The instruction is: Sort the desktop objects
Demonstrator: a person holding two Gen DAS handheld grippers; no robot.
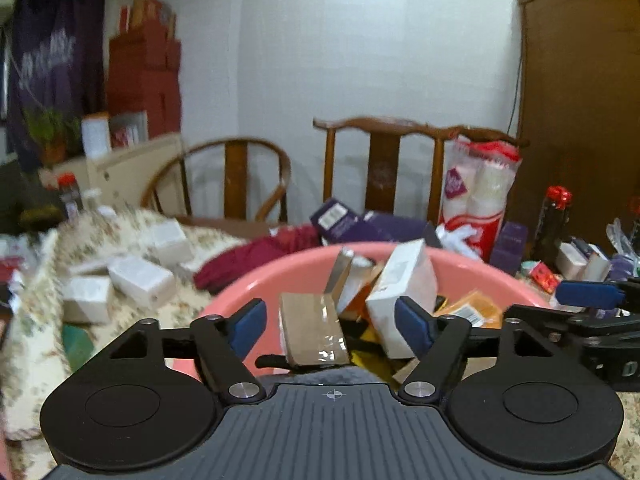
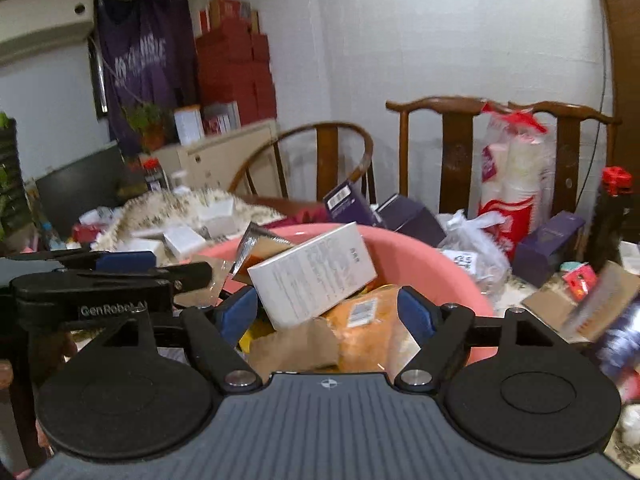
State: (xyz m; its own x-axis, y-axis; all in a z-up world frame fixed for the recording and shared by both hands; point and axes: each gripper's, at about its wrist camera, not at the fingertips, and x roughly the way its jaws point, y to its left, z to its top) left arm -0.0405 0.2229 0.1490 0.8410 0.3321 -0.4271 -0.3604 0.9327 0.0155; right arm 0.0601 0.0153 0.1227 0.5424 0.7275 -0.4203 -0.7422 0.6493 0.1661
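A pink basin [image 1: 296, 268] stands on the table, filled with boxes and packets. In the left wrist view a brown taped box [image 1: 312, 330] and a white box [image 1: 400, 296] lie in it. My left gripper [image 1: 330, 320] is open and empty, just above the basin's near rim. In the right wrist view the basin [image 2: 432, 272] holds a white printed box [image 2: 316, 276] and an orange packet [image 2: 368, 320]. My right gripper [image 2: 328, 312] is open and empty above the basin. The other gripper shows at each view's edge.
Several small white boxes [image 1: 140, 276] lie on a floral cloth [image 1: 32, 320] to the left. Purple boxes [image 2: 548, 248], a pack of paper cups [image 2: 512, 184] and a dark bottle [image 2: 612, 220] stand behind and right. Wooden chairs [image 1: 384, 168] stand behind the table.
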